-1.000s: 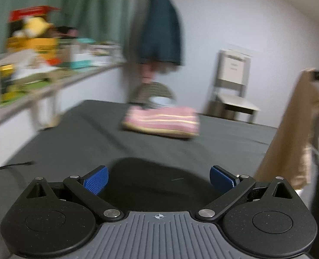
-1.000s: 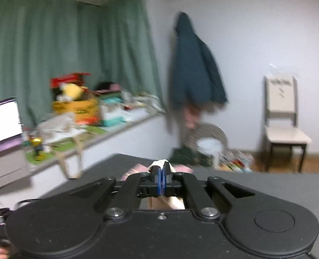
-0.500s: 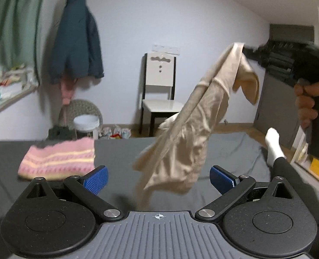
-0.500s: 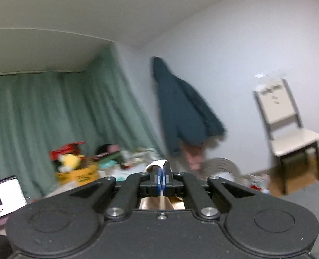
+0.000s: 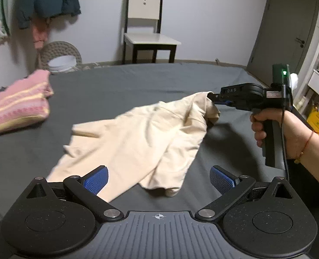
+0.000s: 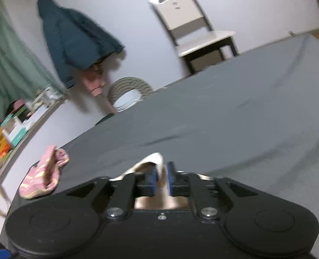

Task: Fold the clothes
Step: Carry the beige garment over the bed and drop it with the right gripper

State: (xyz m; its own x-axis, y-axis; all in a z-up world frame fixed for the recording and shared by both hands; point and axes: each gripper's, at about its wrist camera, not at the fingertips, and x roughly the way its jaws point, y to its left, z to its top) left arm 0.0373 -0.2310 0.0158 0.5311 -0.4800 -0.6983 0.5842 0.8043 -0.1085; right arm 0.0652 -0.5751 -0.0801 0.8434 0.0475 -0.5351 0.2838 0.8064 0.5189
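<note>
Left wrist view: left gripper (image 5: 159, 178) spread wide, nothing between its blue pads, hanging low over the near edge of the dark bed sheet (image 5: 137, 82). Beige garment (image 5: 137, 138), held aloft half a second ago, now lies spread on the sheet directly ahead of this tool; only its far right corner stays raised, pinched at the tip of the right gripper (image 5: 213, 99), which a hand (image 5: 267, 127) holds off to the right. Judgement: the lay-down step is nearly complete and flattening or the first fold can follow. Long axis of the garment runs diagonally, from the raised corner ahead and right down to the hem just in front of the left pad; surface rumpled, one flap doubled under near the middle. Folded pink striped sweater (image 5: 14, 105) sits well apart, ahead and left. Right wrist view: right gripper (image 6: 162, 176) pads drawn close with beige cloth (image 6: 153, 159) between them, a sliver of gap showing; frame blurred. Pink sweater (image 6: 42, 177) ahead and left; chair (image 6: 198, 28) and hanging dark coat (image 6: 73, 41) beyond.
</note>
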